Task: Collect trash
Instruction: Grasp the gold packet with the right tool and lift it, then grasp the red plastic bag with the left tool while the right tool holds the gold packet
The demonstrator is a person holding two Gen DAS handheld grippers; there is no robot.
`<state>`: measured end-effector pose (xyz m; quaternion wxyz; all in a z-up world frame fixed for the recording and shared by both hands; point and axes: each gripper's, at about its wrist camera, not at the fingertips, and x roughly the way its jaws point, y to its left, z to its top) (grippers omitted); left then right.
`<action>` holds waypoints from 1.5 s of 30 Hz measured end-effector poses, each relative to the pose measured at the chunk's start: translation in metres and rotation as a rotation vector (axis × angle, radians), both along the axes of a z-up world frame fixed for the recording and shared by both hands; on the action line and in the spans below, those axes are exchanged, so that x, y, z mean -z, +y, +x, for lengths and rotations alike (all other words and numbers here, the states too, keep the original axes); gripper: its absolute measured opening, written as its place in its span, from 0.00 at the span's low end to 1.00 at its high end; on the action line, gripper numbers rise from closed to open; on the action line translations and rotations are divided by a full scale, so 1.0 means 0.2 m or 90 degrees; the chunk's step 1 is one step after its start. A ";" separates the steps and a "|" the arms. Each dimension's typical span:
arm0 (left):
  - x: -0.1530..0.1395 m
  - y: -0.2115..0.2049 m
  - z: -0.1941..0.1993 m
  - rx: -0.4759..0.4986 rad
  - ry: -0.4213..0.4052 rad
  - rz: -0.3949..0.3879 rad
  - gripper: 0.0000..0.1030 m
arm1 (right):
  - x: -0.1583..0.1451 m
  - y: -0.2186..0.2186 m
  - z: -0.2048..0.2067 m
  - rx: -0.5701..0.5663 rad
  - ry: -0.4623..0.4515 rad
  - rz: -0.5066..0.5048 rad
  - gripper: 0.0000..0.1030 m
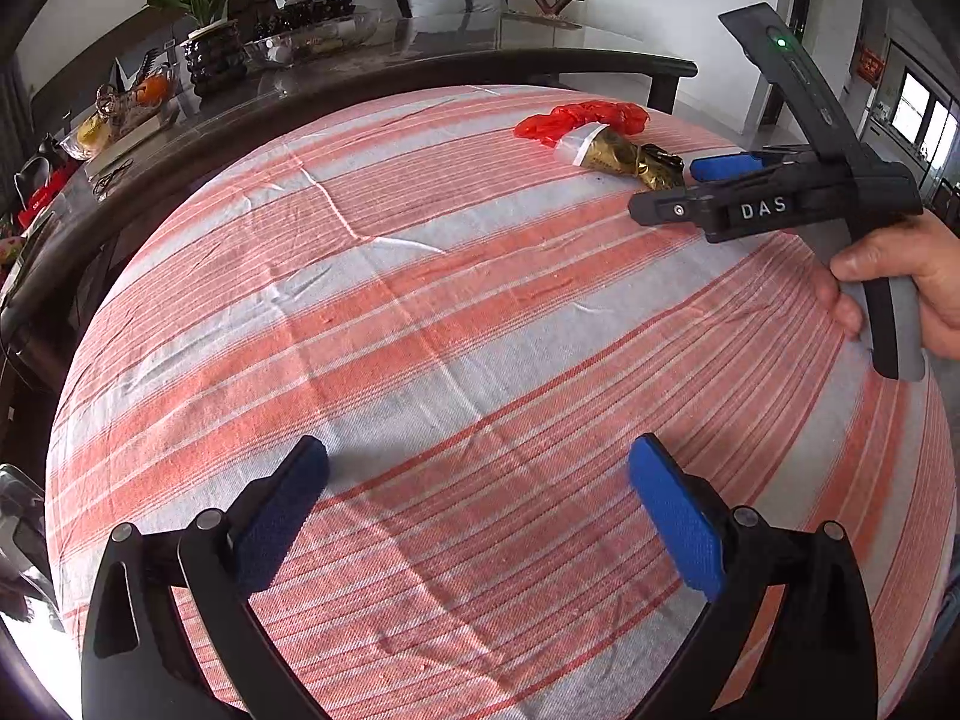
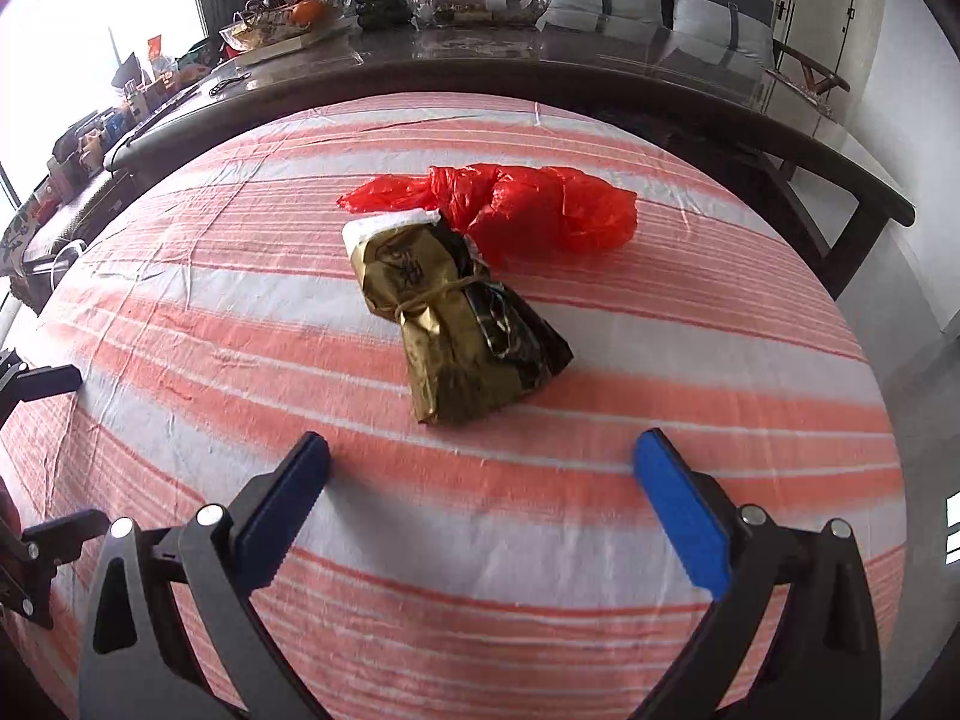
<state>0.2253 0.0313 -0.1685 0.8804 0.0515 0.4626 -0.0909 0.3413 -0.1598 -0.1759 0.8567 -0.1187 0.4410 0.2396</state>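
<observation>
A crumpled gold and black foil packet [image 2: 459, 330] tied with string lies on the striped cloth, with a crumpled red plastic bag [image 2: 528, 210] touching its far end. My right gripper [image 2: 480, 480] stands open just short of the packet, nothing between its blue pads. In the left wrist view the same gold packet [image 1: 627, 156] and red bag [image 1: 585, 117] lie far right, the right gripper's blue finger [image 1: 723, 167] just beside the packet, a hand on its handle. My left gripper [image 1: 480, 492] is open over bare cloth, well away from the trash.
A red and white striped cloth [image 1: 420, 312] covers the round work surface. Behind it runs a dark wooden table [image 2: 540, 72] with glass bowls, a fruit basket, a potted plant [image 1: 207, 18] and scissors. Cushioned seats stand at the back.
</observation>
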 end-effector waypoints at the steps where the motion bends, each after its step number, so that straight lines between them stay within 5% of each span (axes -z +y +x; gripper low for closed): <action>1: 0.00 0.00 0.00 0.000 0.000 0.000 0.96 | 0.00 0.01 0.04 0.004 -0.002 0.002 0.96; 5: 0.00 0.00 0.00 0.000 0.000 -0.001 0.96 | -0.01 0.05 0.08 -0.004 -0.008 0.009 0.89; 8: 0.00 0.00 0.00 0.000 0.000 -0.001 0.96 | -0.04 0.02 0.01 -0.016 -0.004 0.032 0.45; 12: 0.00 0.00 0.00 0.000 0.000 0.000 0.96 | -0.04 -0.08 -0.18 0.001 0.004 0.026 0.45; 18: 0.00 0.00 0.01 0.007 0.000 -0.001 0.96 | -0.04 -0.33 -0.55 0.137 0.024 0.021 0.45; 22: -0.01 -0.12 0.14 0.103 0.006 0.025 0.96 | -0.02 -0.34 -0.70 0.158 -0.006 0.021 0.45; 27: -0.02 -0.28 0.45 0.163 -0.008 0.056 0.96 | -0.01 -0.35 -0.71 0.176 -0.022 0.053 0.47; 33: 0.02 -0.38 0.82 0.165 0.010 0.001 0.96 | -0.01 -0.34 -0.71 0.175 -0.024 0.049 0.47; 43: 0.02 -0.57 1.12 0.198 0.000 0.000 0.96 | -0.01 -0.33 -0.71 0.176 -0.027 0.043 0.47; 45: 0.01 -0.60 1.11 0.219 -0.010 -0.007 0.81 | -0.01 -0.33 -0.71 0.177 -0.027 0.042 0.47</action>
